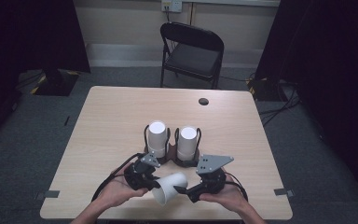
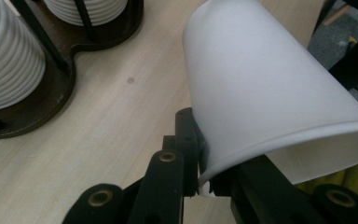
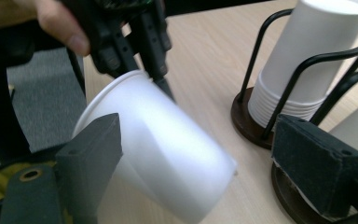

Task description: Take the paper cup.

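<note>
Pale wood-grain worktop point(image 1: 107, 121) carried the job at its near edge, where the left gripper point(image 2: 200, 175) had its fingers clamped on the rim of a tilted white paper cup point(image 1: 168, 187) held just above the surface. The right gripper point(image 3: 205, 158) waited with fingers apart around the cup's closed end, so a handover looked underway; next it would need to close squarely on the wall. Beyond stood two stacks of white paper cups point(image 1: 157, 136) in a dark wire holder point(image 1: 173, 161).

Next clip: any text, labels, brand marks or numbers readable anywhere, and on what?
None can be read.
The white paper cup pinched at its rim by the left gripper is plain.
The two cup stacks in the dark wire holder carry no print.
The right gripper, open around the cup, shows no markings.
The wall outlet is too small to tell.
</note>
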A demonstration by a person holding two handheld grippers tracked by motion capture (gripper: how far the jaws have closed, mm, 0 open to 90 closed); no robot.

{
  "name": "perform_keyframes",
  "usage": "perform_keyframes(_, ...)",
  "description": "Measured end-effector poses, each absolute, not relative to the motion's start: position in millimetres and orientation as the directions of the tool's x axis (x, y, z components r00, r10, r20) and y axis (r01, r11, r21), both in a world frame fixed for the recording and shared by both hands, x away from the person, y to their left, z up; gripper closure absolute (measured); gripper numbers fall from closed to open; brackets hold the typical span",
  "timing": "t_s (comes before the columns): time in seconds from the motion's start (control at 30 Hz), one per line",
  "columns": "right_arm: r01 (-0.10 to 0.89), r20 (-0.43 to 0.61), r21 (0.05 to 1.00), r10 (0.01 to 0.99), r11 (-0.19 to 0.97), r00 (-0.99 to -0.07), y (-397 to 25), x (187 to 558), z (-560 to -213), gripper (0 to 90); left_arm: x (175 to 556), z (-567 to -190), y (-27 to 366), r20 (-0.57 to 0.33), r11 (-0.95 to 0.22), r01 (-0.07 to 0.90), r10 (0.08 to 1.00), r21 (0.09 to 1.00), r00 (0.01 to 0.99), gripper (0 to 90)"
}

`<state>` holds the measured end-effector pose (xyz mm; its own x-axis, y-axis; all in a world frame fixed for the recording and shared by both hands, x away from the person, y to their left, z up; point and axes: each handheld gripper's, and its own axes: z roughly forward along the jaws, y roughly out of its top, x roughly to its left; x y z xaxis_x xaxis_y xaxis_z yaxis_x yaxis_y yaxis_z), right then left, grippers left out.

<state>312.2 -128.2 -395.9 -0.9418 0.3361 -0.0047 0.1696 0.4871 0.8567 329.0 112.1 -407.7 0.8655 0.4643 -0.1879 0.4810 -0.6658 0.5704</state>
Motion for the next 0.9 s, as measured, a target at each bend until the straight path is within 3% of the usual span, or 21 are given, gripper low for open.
perform_keyframes(0.53,0.018,-0.154,0.765,0.211,0.644,-0.965,-110.0,301.0,-409.0,13.4,344.0,-398.3,107.9,-0.282,-0.668,0.530,0.451,0.522,0.847,85.5)
perform_keyframes(0.9,-0.008,-0.180,0.756,0.195,0.655,-0.964,-103.2,297.4,-410.6,16.1,345.7,-387.9,100.3,-0.334,-0.618,0.567,0.461,0.544,0.822,87.4)
